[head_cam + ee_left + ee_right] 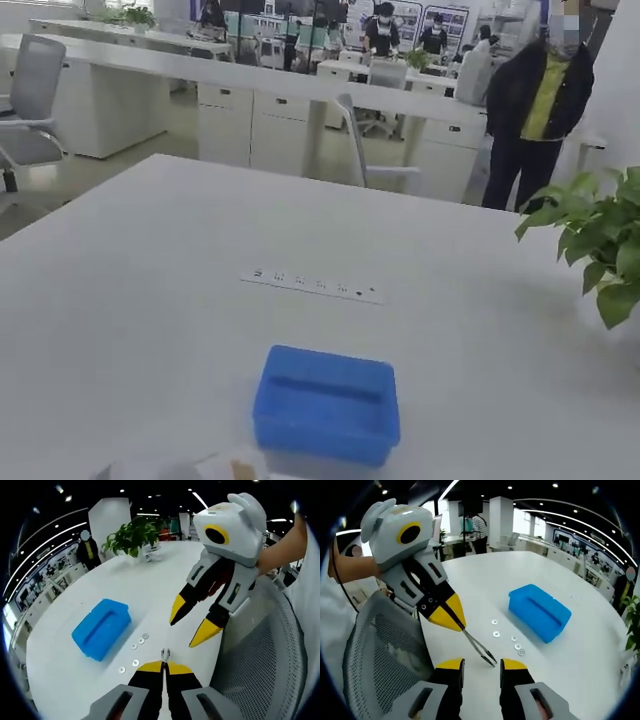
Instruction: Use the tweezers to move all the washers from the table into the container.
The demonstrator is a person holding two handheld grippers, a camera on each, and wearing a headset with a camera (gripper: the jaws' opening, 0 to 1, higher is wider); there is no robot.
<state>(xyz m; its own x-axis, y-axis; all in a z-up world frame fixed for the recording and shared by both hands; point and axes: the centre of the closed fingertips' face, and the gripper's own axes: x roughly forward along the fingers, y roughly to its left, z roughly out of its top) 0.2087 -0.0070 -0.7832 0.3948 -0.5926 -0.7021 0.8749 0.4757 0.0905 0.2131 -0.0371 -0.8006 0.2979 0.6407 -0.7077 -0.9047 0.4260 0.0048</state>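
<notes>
My left claw [164, 666] clenches the tweezers [477, 646], my right claw [482, 664] released. Washers [135, 663] lie just ahead, the blue container [102, 627] beyond. Flat washers may skid across the desk [165, 580] under a glancing tip.

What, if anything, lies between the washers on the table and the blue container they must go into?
Nothing visible does. The washers lie on the white table beside the blue container, with bare tabletop between. The tweezers, held in the left tongs, have their tips near the washers with nothing between.

Blue container [326, 403], silvery washers [496, 634], white table [150, 300]
</notes>
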